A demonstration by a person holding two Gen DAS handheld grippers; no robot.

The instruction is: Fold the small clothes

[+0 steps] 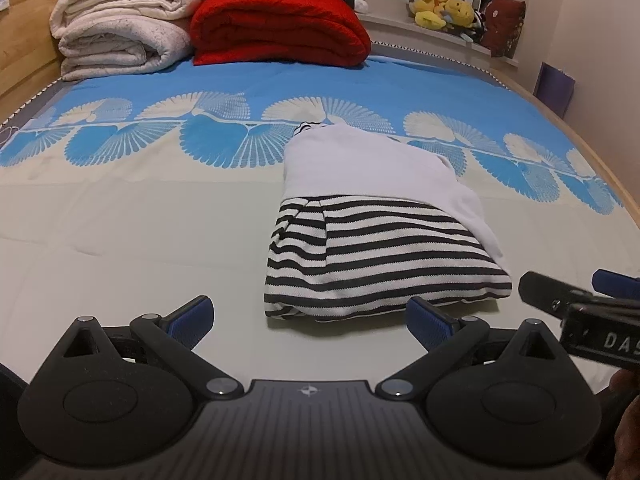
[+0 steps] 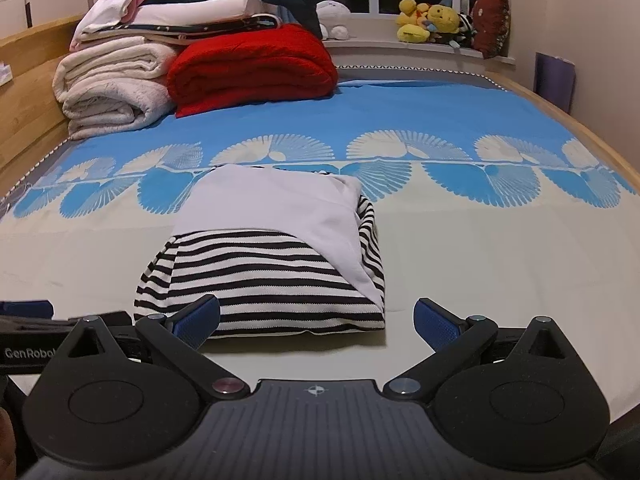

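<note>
Right now my striped garment [image 2: 264, 276] lies folded on the bed [image 2: 500, 264], long axis running near to far. The right gripper [image 2: 316, 318] is nearer (jaws spread, empty); the left gripper [image 1: 310, 318] too, garment slightly right.

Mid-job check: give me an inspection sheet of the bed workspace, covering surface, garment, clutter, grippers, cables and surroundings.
Surface: bed sheet, cream near, blue fan print beyond; lies flat.
Job's things: striped garment folded into a compact bundle, white panel over the far half, stripes toward the cameras.
Clutter: red blanket and cream blankets stacked at the far left.
Grippers: left gripper open, empty, near the bundle's near edge; right gripper open, empty, fingers either side of the near edge.
Cables: nothing seen.
Surroundings: wooden bed frame, window ledge with yellow plush toys, plain wall at right.
</note>
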